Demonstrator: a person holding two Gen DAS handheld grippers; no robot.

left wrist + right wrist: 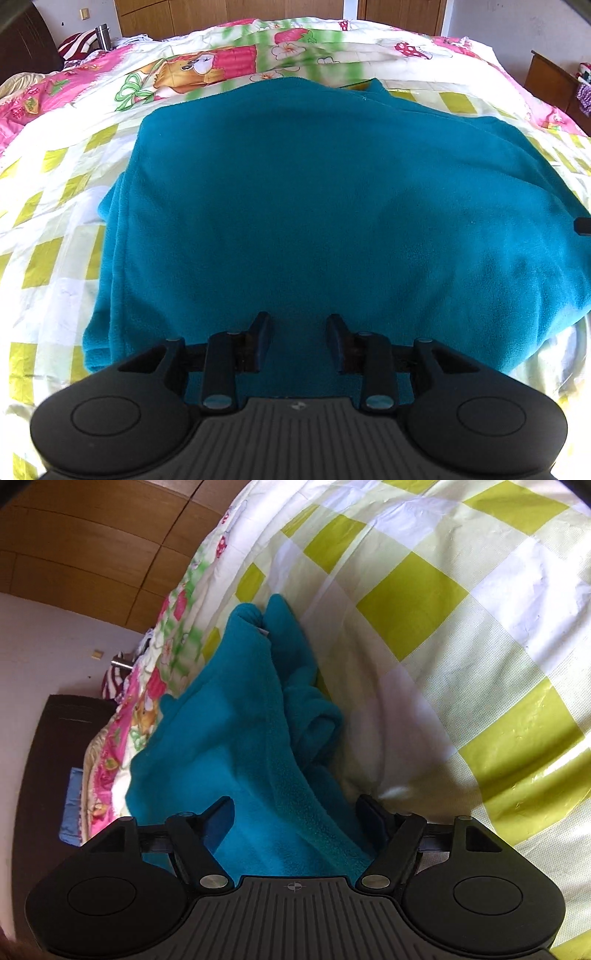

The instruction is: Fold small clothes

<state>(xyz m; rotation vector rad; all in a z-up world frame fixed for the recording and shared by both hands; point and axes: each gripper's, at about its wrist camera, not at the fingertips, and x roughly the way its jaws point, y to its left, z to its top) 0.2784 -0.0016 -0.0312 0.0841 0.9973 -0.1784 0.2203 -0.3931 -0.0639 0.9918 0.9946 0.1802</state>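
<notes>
Teal fleece garment [314,206] lies partly folded on the checked bedspread [55,192]. Left gripper [298,332] hovers, jaws apart; right gripper [295,812], jaws apart, straddles its bunched edge, apparently to grip.

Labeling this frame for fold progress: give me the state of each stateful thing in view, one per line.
teal fleece garment: lying on the bed, partly folded, layered edges at its left side.
left gripper: open, over the garment's near edge, gripping nothing.
right gripper: open, fleece edge between its fingers, not clamped.
bedspread: spread out, lightly wrinkled.
metal flask: upright, cap on.
</notes>
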